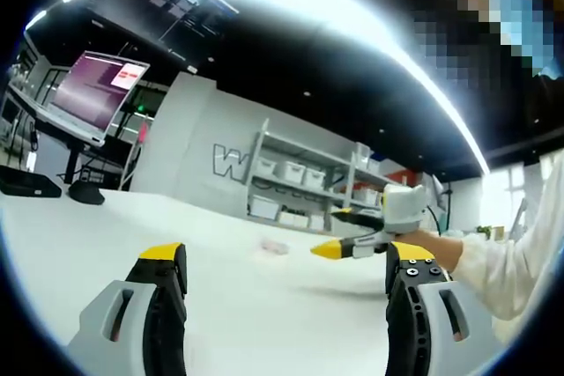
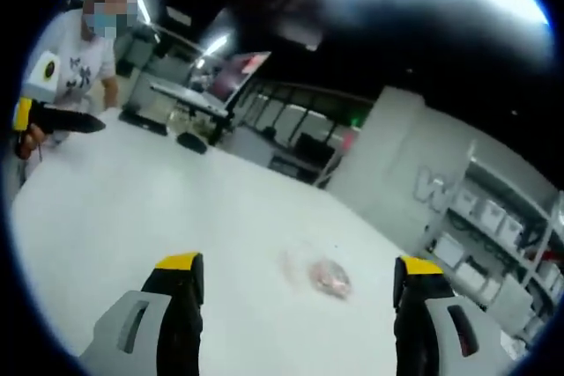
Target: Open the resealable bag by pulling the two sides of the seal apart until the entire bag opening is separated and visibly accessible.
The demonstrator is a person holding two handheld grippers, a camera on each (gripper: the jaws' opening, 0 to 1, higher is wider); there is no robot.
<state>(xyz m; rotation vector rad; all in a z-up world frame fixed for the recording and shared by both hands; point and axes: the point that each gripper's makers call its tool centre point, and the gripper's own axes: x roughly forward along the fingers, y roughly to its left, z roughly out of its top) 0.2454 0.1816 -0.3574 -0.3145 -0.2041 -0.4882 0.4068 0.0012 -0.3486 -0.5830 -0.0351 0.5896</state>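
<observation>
A small clear resealable bag with pinkish contents lies flat on the white table, far ahead of my left gripper, whose jaws are open with nothing between them. My right gripper comes in from the right, held in a hand beside the bag. In the right gripper view the bag lies on the table just ahead of the open right gripper, a little right of centre between its yellow tips. My left gripper hovers far left, held by a person.
A monitor and dark devices stand at the table's far left edge. Shelves with white bins line the back wall. A person's white sleeve shows at the right. A dark object sits on the table's far side.
</observation>
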